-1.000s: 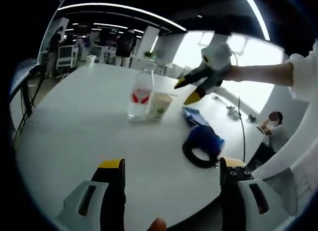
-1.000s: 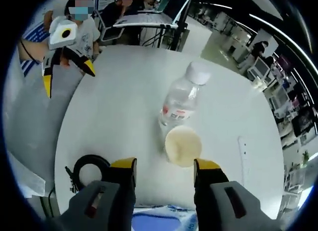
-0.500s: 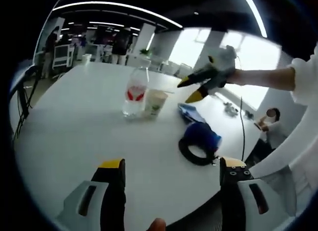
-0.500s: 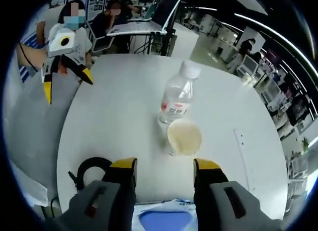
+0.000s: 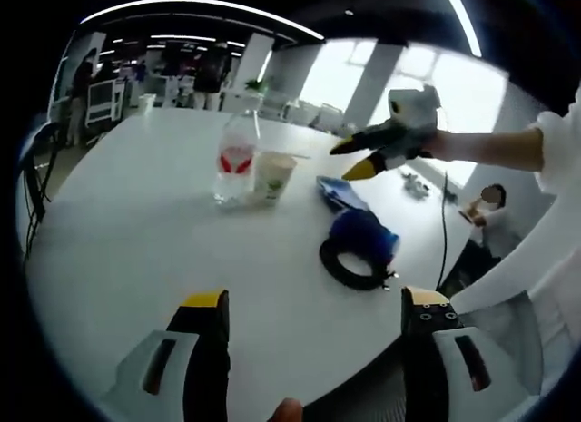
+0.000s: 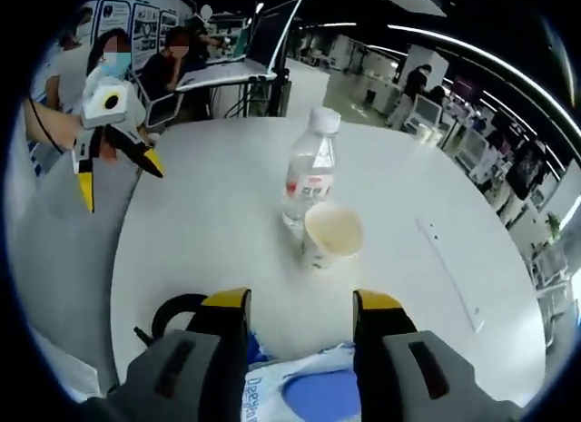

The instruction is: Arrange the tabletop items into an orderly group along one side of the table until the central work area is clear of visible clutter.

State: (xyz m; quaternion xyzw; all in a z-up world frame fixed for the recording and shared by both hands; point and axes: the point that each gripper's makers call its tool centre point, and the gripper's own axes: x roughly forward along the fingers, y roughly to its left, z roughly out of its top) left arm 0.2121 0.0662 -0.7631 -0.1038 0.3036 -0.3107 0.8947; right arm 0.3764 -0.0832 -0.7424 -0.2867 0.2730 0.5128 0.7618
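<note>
White round table [image 6: 227, 231]: clear bottle [image 6: 307, 181], red label, touching paper cup [image 6: 331, 233]; both grippers' jaws wide open, empty.

Smooth, faintly glossy white table [image 5: 127, 222]; clear shiny plastic bottle [image 6: 307, 177]; matt paper cup [image 6: 332, 233]; black rubbery cable coil [image 5: 352, 266]; glossy printed blue packet [image 5: 338, 194].

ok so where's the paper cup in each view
Left gripper view: the paper cup stands upper left of centre on the white table, just right of the water bottle.
Right gripper view: the cup sits near centre, below the bottle.
Shared landmark: the water bottle with the red label, right beside the cup.
</note>
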